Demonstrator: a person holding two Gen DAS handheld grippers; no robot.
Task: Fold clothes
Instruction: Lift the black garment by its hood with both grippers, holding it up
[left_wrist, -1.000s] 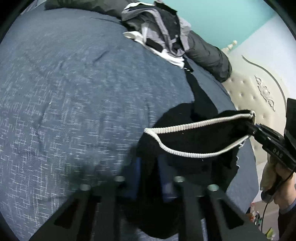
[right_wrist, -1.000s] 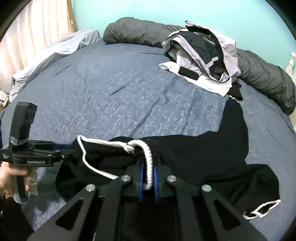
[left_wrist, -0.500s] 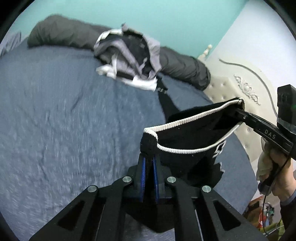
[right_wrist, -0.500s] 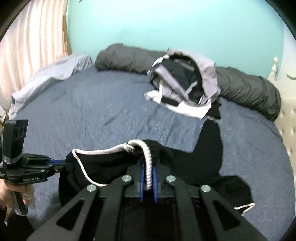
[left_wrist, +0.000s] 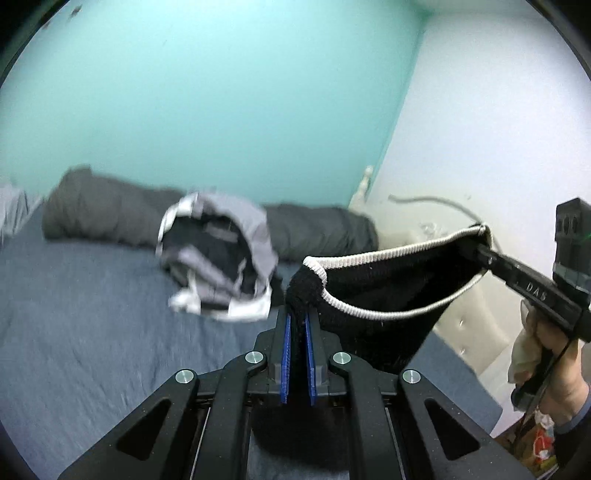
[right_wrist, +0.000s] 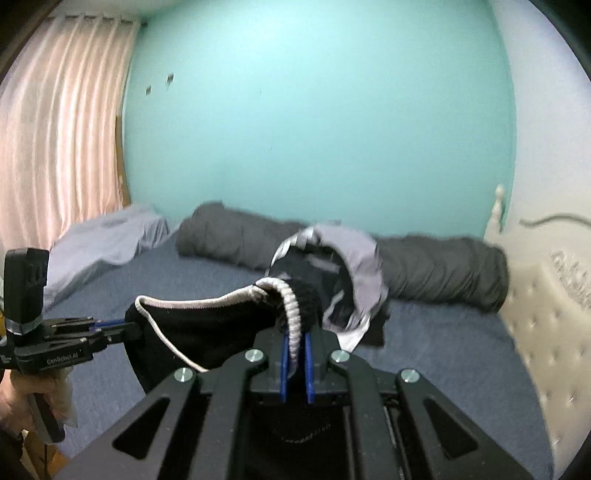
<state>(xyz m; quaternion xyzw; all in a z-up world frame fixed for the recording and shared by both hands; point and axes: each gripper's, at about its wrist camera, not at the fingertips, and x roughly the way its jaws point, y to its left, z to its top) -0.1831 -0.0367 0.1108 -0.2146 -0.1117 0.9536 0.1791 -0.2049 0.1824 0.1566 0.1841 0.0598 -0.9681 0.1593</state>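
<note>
Black knit with a white ribbed edge, the garment (left_wrist: 388, 291) now hangs in the air between both grippers, where a second ago it lay on the blue bed (left_wrist: 92, 332). The left gripper (left_wrist: 297, 328) and right gripper (right_wrist: 295, 339) each clamp that edge, pulling it nearly taut. Lifted like this, it looks ready to be shaken out before folding.

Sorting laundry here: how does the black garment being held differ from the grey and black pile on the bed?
The black garment hangs in the air, stretched between the left gripper and right gripper; the grey and black pile lies crumpled on the bed. The garment is black with a white corded edge; the pile mixes grey, black and white. Neither is folded.
</note>
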